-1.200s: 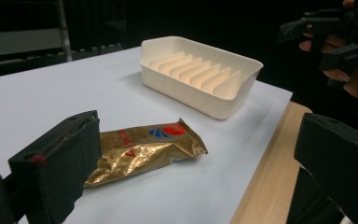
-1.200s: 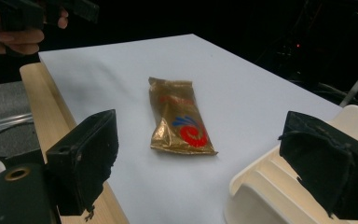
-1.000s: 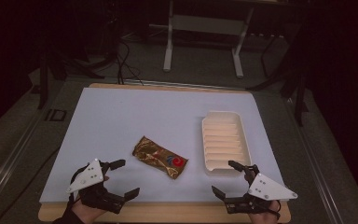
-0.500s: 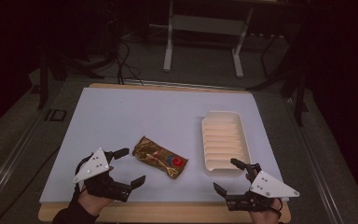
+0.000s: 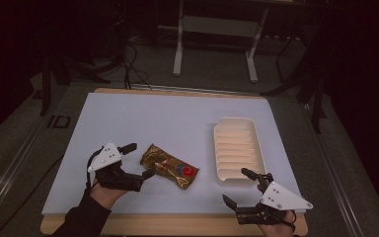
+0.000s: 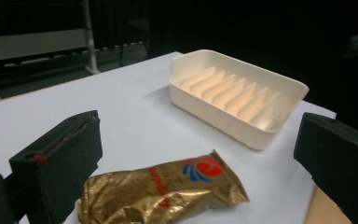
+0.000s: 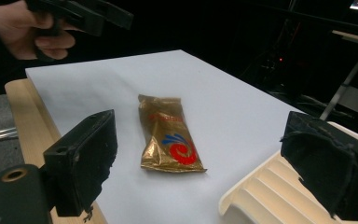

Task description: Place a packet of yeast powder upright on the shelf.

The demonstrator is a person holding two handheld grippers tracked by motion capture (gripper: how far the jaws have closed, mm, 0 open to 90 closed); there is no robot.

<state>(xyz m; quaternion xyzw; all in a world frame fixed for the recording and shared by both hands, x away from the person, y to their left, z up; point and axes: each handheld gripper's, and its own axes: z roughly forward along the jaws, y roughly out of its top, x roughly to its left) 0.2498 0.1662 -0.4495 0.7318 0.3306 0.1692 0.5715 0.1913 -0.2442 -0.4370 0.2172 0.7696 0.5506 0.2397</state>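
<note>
A gold snack packet (image 5: 170,167) with a red and blue logo lies flat near the middle of the white table top. My left gripper (image 5: 139,160) stands open right at the packet's left end, one jaw on either side of that end, not touching it. The left gripper view has the packet (image 6: 168,191) low between the wide-apart jaws. My right gripper (image 5: 235,185) is open near the front edge, just below the cream ribbed tray (image 5: 237,148), with nothing in it. From the right gripper view, the packet (image 7: 170,135) lies ahead between its jaws.
The cream tray (image 6: 223,119) is empty and sits right of the packet, its corner (image 7: 261,191) close to my right gripper. A wooden board edge (image 5: 177,224) borders the white surface at the front. A metal stand (image 5: 214,29) is on the floor beyond the table.
My left gripper has moved forward and to the right, up to the packet's left end. My right gripper has barely shifted. The packet and tray have not moved.
</note>
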